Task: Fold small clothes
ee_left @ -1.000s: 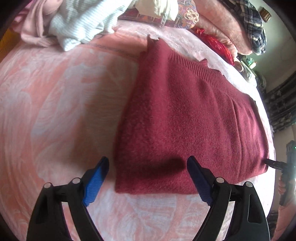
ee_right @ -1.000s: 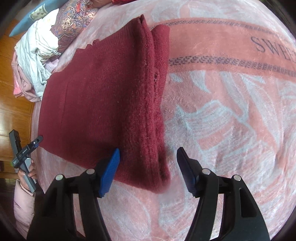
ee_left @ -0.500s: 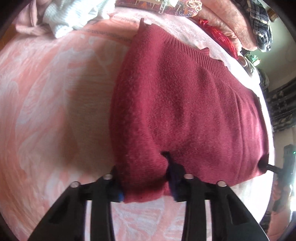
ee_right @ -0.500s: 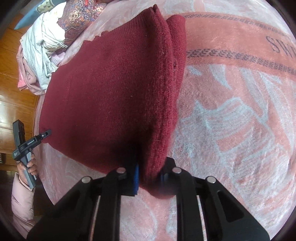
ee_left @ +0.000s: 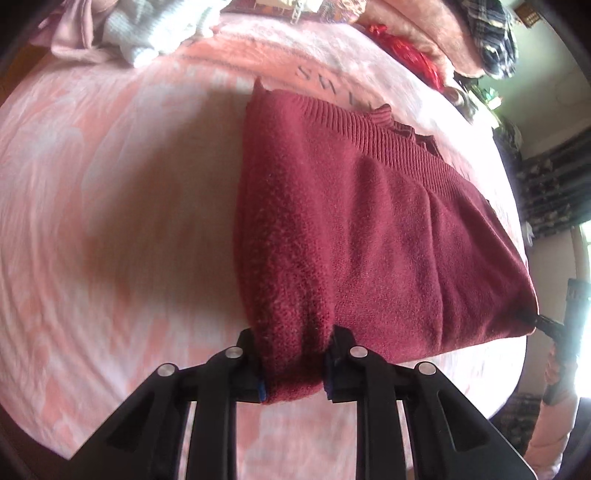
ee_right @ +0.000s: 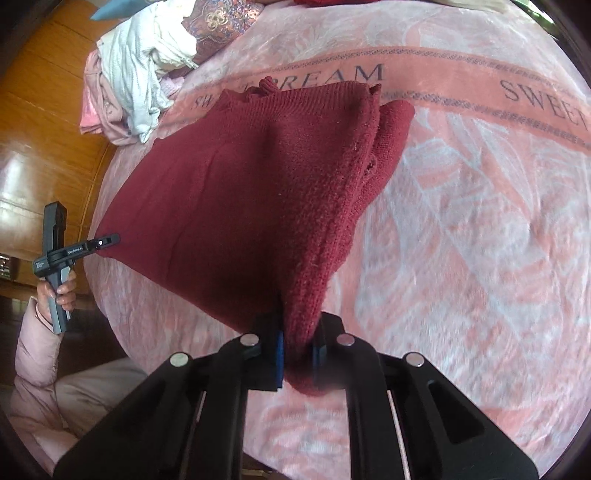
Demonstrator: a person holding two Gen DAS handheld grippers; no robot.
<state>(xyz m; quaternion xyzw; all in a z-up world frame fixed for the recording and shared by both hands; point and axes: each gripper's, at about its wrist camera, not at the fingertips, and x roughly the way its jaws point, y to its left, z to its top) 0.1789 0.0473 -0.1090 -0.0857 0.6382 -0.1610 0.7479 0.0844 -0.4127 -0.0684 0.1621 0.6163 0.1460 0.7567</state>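
Both grippers' jaws clamp the maroon sweater's (ee_left: pixel 369 236) lifted near corners

From my left wrist camera, the folded sweater (ee_left: pixel 369 236) lies on the blanket (ee_left: pixel 110 206), right of the middle, and its near corner sits between the fingers of my left gripper (ee_left: pixel 293 365). Its far right corner meets my right gripper (ee_left: pixel 546 325). Behind the sweater, along the far edge, lies a pile of clothes (ee_left: pixel 147 33). In the right wrist camera, my right gripper (ee_right: pixel 299 354) holds the other near corner, and the pile is far left.
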